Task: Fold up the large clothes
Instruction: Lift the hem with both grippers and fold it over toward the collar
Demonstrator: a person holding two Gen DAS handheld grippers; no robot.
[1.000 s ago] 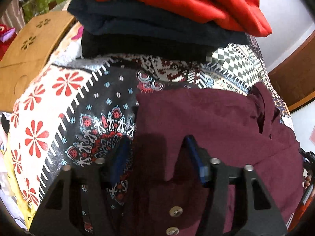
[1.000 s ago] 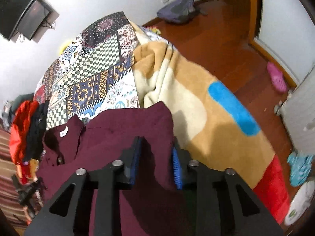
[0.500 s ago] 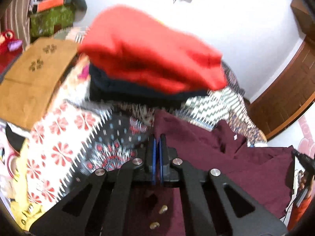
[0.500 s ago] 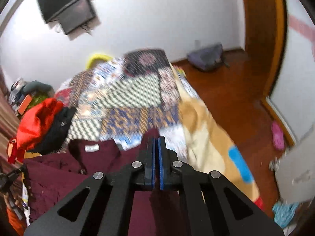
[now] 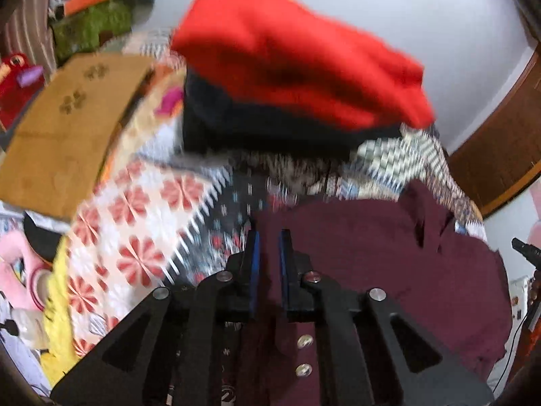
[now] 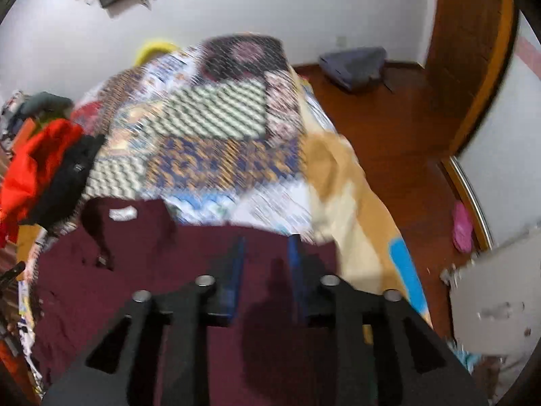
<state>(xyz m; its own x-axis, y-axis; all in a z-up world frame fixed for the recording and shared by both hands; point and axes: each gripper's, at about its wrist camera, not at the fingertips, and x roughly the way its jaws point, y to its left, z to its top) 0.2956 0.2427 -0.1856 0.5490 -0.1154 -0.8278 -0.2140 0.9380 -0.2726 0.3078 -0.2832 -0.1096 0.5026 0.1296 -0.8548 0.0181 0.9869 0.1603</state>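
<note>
Above the maroon shirt [image 5: 389, 264], the left gripper [image 5: 268, 237] jaws are opening narrowly, the right gripper [image 6: 267, 243] wider, both holding nothing.

1. Maroon shirt [image 5: 389, 260], lower right of the left-wrist frame.
2. Red garment [image 5: 297, 57] over a navy one [image 5: 236, 125], top centre.
3. Patchwork quilt [image 6: 216, 118], checks and florals, centre of the right-wrist frame.
</note>
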